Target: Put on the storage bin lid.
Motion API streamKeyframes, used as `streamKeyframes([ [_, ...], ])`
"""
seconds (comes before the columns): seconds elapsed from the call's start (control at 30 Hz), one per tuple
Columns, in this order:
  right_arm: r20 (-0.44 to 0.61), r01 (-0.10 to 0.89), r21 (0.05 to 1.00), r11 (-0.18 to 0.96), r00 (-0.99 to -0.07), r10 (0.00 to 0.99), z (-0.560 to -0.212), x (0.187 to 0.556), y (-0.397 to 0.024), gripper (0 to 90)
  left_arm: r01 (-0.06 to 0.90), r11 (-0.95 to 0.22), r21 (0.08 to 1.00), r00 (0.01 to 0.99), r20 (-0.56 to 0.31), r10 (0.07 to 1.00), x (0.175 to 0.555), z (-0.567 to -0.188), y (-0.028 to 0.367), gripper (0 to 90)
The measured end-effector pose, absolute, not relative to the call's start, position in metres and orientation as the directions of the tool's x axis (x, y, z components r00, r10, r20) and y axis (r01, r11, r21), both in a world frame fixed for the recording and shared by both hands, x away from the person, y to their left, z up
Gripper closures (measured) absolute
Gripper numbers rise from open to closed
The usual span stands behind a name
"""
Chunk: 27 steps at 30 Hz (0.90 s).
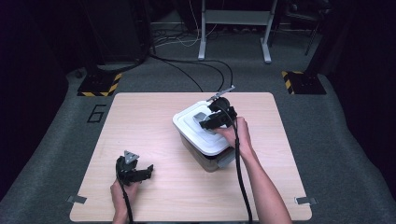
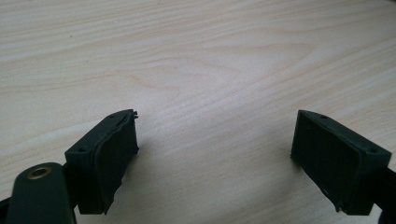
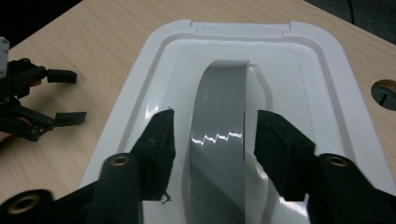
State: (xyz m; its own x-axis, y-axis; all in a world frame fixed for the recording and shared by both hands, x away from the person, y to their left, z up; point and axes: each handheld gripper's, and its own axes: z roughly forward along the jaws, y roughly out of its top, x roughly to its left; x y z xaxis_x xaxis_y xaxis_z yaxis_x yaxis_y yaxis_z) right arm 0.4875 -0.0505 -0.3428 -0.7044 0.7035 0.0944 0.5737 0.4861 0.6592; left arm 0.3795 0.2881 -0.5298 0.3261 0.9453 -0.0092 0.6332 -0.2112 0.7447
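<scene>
A white-lidded storage box point(image 1: 192, 122) stands on the wooden table point(image 1: 140, 121), right of the middle. A grey handle point(image 3: 219, 140) arches along the middle of the lid point(image 3: 308, 93). My right gripper point(image 1: 211, 122) hovers over the lid, and in the right gripper view point(image 3: 214, 117) its jaws straddle the handle with a gap on each side, so it is open. My left gripper point(image 1: 148, 171) rests low near the front left of the table, and the left gripper view point(image 2: 217, 122) has it open wide over bare wood. It is also at the left edge of the right gripper view point(image 3: 37, 98).
The box's grey side latch point(image 1: 226, 159) faces the front right. A round cable hole point(image 3: 385, 91) sits in the tabletop beyond the box. On the floor behind the table are black cables point(image 1: 196, 65), metal table legs point(image 1: 203, 32) and two hazard-striped bases point(image 1: 99, 85).
</scene>
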Motion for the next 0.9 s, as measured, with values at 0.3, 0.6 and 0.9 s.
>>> streamKeyframes([
  [0.3, 0.076, 0.531, 0.724, 0.440, -0.696, 0.714, -0.326, 0.472, -0.070, 16.6, 0.634, -0.210, 0.744, 0.326, -0.010, 0.945, 0.380, -0.530, 0.288, 14.2],
  [0.6, 0.066, 0.540, 0.739, 0.403, -0.653, 0.755, -0.328, 0.463, -0.098, 2.9, 0.634, -0.209, 0.745, 0.324, -0.010, 0.946, 0.380, -0.530, 0.288, 14.2],
  [0.9, 0.059, 0.544, 0.754, 0.367, -0.613, 0.788, -0.331, 0.456, -0.127, 1.3, 0.634, -0.209, 0.745, 0.325, -0.010, 0.946, 0.380, -0.530, 0.288, 14.2],
])
